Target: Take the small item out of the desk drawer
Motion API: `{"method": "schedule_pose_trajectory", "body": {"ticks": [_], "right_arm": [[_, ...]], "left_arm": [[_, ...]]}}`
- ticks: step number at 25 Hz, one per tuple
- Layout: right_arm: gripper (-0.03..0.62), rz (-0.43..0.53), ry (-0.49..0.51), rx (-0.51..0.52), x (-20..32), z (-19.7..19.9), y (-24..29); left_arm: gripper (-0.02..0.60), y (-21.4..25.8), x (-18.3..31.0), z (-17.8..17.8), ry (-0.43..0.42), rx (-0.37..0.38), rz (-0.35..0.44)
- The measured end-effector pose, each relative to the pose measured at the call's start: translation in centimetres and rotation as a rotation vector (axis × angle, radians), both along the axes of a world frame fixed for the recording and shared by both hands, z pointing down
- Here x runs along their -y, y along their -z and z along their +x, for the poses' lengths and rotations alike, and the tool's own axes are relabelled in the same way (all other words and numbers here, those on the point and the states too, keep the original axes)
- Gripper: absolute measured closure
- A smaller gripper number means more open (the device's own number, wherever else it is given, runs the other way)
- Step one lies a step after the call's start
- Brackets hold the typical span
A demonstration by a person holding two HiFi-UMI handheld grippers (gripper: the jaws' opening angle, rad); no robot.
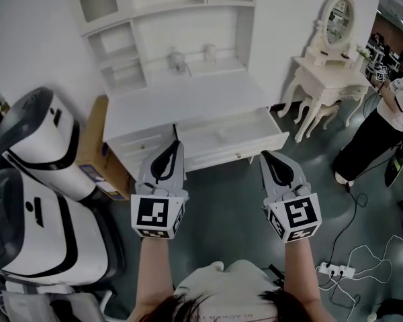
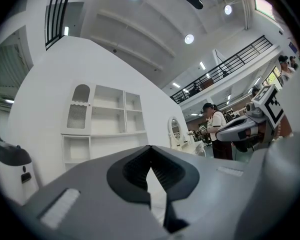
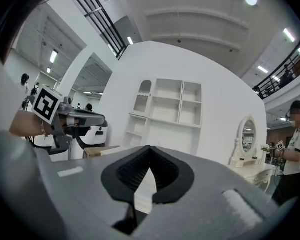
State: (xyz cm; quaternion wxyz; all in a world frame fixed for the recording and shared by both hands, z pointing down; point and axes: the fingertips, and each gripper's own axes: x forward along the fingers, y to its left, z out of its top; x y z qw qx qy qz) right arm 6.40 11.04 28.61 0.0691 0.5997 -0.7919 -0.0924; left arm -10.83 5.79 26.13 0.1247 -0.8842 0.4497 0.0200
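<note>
White desk [image 1: 181, 102], room floor below | left hand-held gripper [image 1: 175, 146] closed, empty, at left end of open drawer [image 1: 238, 155] | small pale item [image 1: 224, 134] inside drawer, apart from both | right hand-held gripper [image 1: 266, 155] closed, empty, near drawer's right corner

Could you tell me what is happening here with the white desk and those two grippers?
A person faces a white desk, holding a gripper in each hand. The desk drawer is already pulled open, and a small pale item seems to lie inside it, though it is too faint to identify. The left gripper and the right gripper are held out in front of the desk, with fingers closed and nothing between them. Nothing has been picked up yet.
</note>
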Motion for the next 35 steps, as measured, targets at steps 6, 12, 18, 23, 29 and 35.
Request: {"method": "schedule_pose_trajectory", "body": {"ticks": [6, 12, 18, 23, 29, 35], "right_arm": [[0.592, -0.003, -0.002, -0.008, 2.3, -0.1, 0.0], [0.592, 0.016, -0.008, 0.003, 5.1, 0.8, 0.4], [0.592, 0.025, -0.021, 0.047, 8.9, 2.6, 1.3], [0.592, 0.015, -0.013, 0.062, 12.6, 3.9, 1.1], [0.592, -0.010, 0.008, 0.077, 18.0, 5.3, 0.1], [0.591, -0.051, 0.035, 0.077, 23.4, 7.1, -1.0]], "left_arm": [[0.580, -0.1, 2.3, -0.2, 0.003, -0.002, -0.007], [0.580, 0.0, 5.0, -0.7, 0.031, -0.015, -0.002], [0.580, 1.0, 8.5, -1.0, 0.077, -0.027, 0.011], [0.580, 0.9, 11.8, -0.7, 0.110, -0.029, 0.008], [0.581, 0.4, 16.6, 0.2, 0.148, -0.029, -0.009], [0.581, -0.3, 21.5, 1.9, 0.183, -0.035, -0.041]]}}
